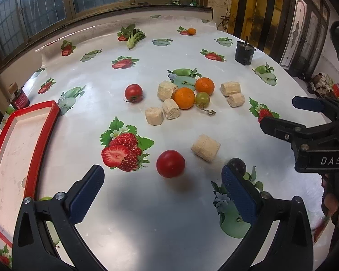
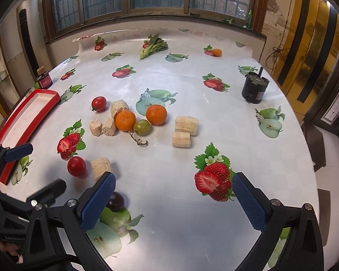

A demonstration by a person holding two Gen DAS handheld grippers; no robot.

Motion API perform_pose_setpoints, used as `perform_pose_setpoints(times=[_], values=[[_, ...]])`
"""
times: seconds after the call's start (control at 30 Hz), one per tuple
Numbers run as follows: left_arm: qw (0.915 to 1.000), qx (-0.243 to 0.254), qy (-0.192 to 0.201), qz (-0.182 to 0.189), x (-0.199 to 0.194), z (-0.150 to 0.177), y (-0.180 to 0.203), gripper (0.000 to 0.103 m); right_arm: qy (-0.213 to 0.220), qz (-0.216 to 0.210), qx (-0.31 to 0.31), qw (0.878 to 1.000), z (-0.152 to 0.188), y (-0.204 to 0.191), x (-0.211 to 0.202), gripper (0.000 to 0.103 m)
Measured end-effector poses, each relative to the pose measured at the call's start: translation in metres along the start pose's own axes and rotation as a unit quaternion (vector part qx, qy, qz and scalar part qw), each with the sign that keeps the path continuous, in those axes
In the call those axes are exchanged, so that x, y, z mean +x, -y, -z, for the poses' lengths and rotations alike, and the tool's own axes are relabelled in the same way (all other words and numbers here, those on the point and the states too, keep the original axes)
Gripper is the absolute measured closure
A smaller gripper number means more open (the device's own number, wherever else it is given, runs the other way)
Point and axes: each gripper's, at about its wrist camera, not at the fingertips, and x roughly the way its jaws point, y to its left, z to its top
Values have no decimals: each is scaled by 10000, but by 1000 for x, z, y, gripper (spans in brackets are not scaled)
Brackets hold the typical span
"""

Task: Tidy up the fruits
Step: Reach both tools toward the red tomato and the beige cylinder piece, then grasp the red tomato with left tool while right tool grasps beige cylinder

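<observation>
My left gripper is open low over the table, and a red tomato lies just ahead between its fingers. A dark plum sits behind its right finger. Farther out, two oranges, a green tomato and another red tomato lie among several beige cork-like cylinders. A red-rimmed tray stands to the left. My right gripper is open with nothing between its fingers; the plum lies by its left finger and the near tomato farther left.
A black cylinder stands at the far right and a dark jar behind the tray. A leafy vegetable and a small orange lie near the far edge. Each gripper shows in the other's view: right, left.
</observation>
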Motion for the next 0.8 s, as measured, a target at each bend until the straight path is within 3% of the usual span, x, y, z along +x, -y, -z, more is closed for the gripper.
perform_pose_setpoints(times=[0.07, 0.3, 0.4, 0.47, 0.53, 0.67, 0.77, 0.8], values=[[9999, -73, -71, 109, 7, -1, -3, 0, -51, -120, 35, 9999, -1, 5, 7, 1], [9988, -175, -287, 358, 29, -4, -16, 19, -120, -479, 176, 9986, -10, 22, 30, 9], [9988, -88, -316, 372, 35, -3, -13, 19, -138, -482, 181, 9986, -16, 25, 44, 12], [9987, -24, -333, 395, 38, -2, -10, 20, -160, -451, 205, 9986, -20, 27, 55, 18], [9985, 41, -387, 398, 43, -2, -9, 26, -220, -483, 283, 9982, -24, 28, 66, 27], [9983, 152, -403, 382, 50, -1, -6, 33, -297, -422, 351, 9981, -30, 27, 84, 34], [9984, 267, -331, 362, 51, -3, -3, 50, -373, -398, 413, 9977, -33, 26, 96, 44], [9984, 294, -309, 360, 51, -3, -3, 61, -362, -395, 421, 9977, -33, 26, 97, 51]])
